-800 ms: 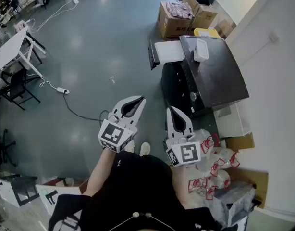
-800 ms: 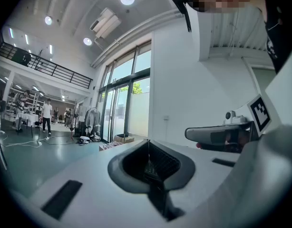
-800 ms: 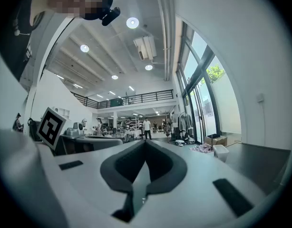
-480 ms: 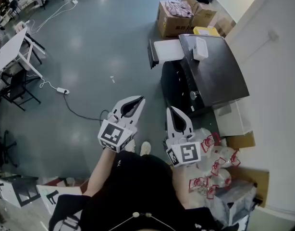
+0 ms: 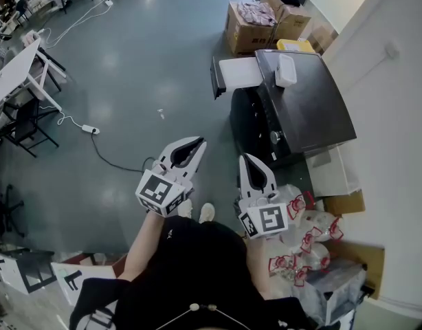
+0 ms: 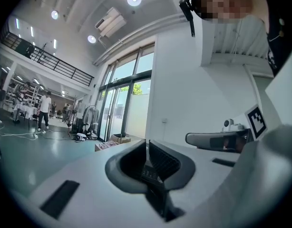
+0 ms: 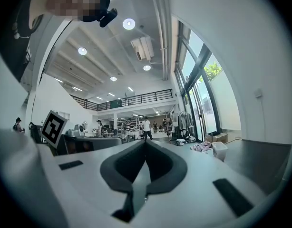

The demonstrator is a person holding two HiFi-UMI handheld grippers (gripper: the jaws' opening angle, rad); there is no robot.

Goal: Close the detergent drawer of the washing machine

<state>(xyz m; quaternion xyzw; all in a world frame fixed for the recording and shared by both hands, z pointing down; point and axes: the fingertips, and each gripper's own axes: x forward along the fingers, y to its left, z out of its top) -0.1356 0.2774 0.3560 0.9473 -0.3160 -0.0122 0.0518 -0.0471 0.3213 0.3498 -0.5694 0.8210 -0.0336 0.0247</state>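
We hold both tongs level in front of our body, well apart from the washing machine (image 5: 304, 108), which stands ahead on our right. The left gripper (image 5: 199, 143) and the right gripper (image 5: 247, 158) each have their jaws pressed together with nothing between them. We judge that this suits a push rather than a grasp. The detergent drawer (image 5: 240, 72) juts out from the machine's far front corner, its dark front panel (image 5: 215, 79) facing the floor (image 5: 128, 81). Closing has not begun, and the right gripper is the nearer one to bring against that panel.
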